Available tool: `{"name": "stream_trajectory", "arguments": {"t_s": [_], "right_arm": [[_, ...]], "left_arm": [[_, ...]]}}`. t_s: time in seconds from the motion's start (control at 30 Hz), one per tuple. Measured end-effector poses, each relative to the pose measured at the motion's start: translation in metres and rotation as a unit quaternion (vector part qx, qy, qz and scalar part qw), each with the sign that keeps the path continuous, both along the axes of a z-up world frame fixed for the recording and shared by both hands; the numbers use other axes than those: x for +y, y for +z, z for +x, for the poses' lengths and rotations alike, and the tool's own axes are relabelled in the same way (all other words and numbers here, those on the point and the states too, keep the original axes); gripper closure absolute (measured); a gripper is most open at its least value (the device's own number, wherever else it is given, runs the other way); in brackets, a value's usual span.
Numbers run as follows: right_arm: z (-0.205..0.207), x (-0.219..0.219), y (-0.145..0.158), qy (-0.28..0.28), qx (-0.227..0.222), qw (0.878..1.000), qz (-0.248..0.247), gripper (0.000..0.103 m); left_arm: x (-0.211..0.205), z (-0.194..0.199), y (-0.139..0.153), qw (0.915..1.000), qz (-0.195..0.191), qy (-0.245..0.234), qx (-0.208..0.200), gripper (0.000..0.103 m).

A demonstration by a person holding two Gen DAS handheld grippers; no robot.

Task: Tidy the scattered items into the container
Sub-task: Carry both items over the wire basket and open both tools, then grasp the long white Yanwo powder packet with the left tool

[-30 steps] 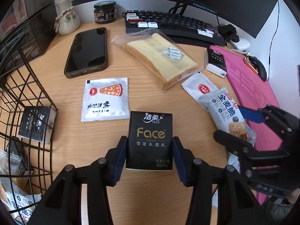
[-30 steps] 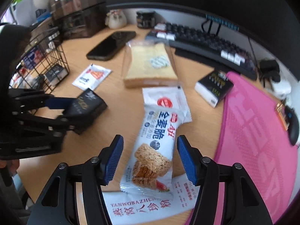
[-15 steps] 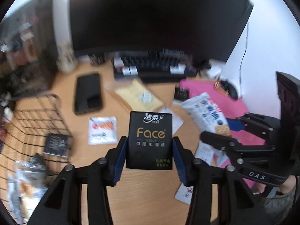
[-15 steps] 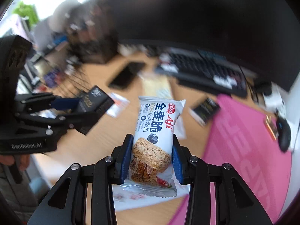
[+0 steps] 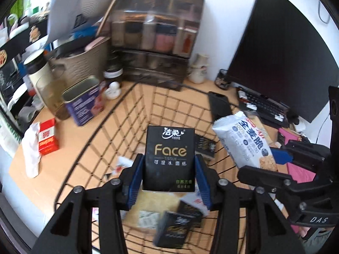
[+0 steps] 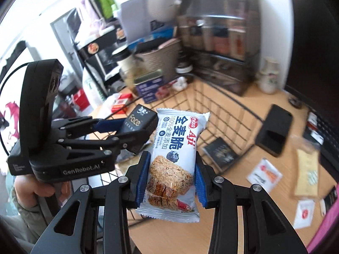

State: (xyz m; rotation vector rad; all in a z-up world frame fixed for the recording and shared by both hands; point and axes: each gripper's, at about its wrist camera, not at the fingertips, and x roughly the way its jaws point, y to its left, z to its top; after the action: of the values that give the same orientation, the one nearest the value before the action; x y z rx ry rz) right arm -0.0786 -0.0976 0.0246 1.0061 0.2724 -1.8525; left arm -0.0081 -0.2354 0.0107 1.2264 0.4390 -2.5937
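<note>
The left tool (image 5: 168, 174) is clenched on the black tissue pack (image 5: 169, 155) above the wire basket (image 5: 148, 105); the right tool (image 6: 170, 178) grips the snack packet (image 6: 175, 154) alongside. They're close together, so I'd worry they knock, or a packet catches the rim and lands on the surface (image 6: 264, 222).

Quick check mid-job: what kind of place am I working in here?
Most likely a home desk or small study: a wooden desk with a monitor and keyboard, plus cluttered drawer organisers against the wall.
</note>
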Motion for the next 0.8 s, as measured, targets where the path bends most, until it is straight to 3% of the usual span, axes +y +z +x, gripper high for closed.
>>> {"name": "stream_trajectory", "arguments": {"t_s": [0.1,0.13,0.2,0.3,0.47,0.57,0.67,0.8], "right_arm": [[0.006,-0.019,-0.01,0.014,0.013,0.999,0.042,0.055],[0.007,-0.021,-0.012,0.012,0.013,0.999,0.043,0.049],[0.006,-0.014,-0.011,0.004,0.011,0.999,0.037,0.046],[0.003,0.015,0.001,-0.024,0.025,0.999,0.027,0.046],[-0.009,0.108,0.025,-0.092,0.044,0.995,0.013,0.045],[-0.018,0.175,0.031,-0.159,0.051,0.986,0.013,0.033],[-0.026,0.234,0.022,-0.212,0.045,0.976,0.023,0.032],[-0.028,0.289,-0.006,-0.257,0.029,0.965,0.053,0.032]], "left_arm": [[-0.005,-0.001,-0.006,0.9999,-0.004,0.002,-0.016,0.046],[-0.006,-0.003,-0.006,0.9997,-0.006,0.004,-0.021,0.034],[-0.006,0.0,-0.003,0.9999,-0.004,0.004,-0.016,0.025],[0.006,0.0,0.008,0.9999,0.014,-0.005,0.002,0.025],[0.076,-0.012,0.03,0.9961,-0.004,-0.085,0.025,0.025],[0.126,-0.023,0.03,0.9902,-0.013,-0.137,0.024,0.024],[0.173,-0.039,0.015,0.9822,-0.006,-0.187,0.006,0.024],[0.236,-0.056,-0.025,0.9668,0.005,-0.251,-0.047,0.024]]}}
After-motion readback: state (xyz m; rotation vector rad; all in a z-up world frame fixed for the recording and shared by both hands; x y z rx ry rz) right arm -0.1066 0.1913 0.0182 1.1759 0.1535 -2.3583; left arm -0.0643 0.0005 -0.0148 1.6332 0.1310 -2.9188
